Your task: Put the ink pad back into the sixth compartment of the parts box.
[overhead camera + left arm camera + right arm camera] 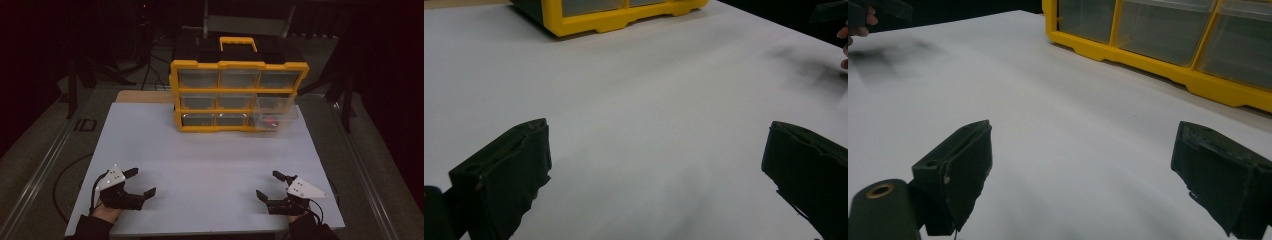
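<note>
The left gripper (141, 181) rests low over the white table top (210, 160) at its near left corner, jaws spread wide with nothing between them; in the left gripper view (656, 150) the two black jaws stand far apart over bare white surface; the person's hand (106, 209) grips it from behind, with a dark sleeve at the table's edge. The right gripper (268, 184) sits at the near right corner, well apart from the left one, its jaws likewise wide and empty; the right gripper view (1080, 150) shows the same broad gap over the table. Ahead of both grippers, at the far side of the table, stands a yellow drawer organiser (239, 95) with a yellow carry handle (239, 44) on its black top and three rows of clear drawers; it is well clear of either tool. On the side ahead of the right gripper, the lowest clear drawer (274, 114) is pulled out toward the person, with something small and red (270, 120) inside; what it is cannot be told.
</note>
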`<act>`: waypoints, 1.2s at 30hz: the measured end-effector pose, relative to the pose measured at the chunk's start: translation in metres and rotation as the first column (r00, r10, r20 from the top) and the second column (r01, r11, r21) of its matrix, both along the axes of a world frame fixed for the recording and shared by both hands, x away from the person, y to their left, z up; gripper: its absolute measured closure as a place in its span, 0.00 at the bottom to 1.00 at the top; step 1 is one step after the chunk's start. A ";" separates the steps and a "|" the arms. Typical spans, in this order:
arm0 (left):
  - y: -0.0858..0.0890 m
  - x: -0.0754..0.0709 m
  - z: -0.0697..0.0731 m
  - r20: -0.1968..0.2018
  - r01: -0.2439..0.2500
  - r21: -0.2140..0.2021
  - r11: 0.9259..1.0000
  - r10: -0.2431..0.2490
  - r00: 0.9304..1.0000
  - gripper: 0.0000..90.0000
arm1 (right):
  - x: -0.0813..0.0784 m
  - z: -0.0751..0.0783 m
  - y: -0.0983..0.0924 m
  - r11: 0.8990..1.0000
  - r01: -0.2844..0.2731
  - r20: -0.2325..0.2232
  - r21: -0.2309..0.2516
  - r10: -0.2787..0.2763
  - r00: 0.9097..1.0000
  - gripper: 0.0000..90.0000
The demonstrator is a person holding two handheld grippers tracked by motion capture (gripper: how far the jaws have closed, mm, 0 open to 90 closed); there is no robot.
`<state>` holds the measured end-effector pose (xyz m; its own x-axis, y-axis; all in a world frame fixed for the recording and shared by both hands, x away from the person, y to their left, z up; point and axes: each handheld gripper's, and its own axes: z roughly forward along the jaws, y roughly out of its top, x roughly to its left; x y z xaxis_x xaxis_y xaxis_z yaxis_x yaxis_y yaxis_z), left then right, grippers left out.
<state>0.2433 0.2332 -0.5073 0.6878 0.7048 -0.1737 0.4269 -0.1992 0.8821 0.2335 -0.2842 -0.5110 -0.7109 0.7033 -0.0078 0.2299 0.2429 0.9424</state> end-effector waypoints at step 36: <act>-0.009 -0.005 -0.011 0.086 -0.196 0.109 0.975 0.187 0.979 0.00 | 0.003 -0.004 0.000 1.000 -0.001 -0.014 -0.024 0.001 1.000 0.11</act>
<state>0.2382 0.2246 -0.5187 0.5464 0.8367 -0.0363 0.4007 -0.2230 0.8887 0.2369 -0.2844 -0.5150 -0.7117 0.7023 -0.0149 0.2424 0.2655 0.9332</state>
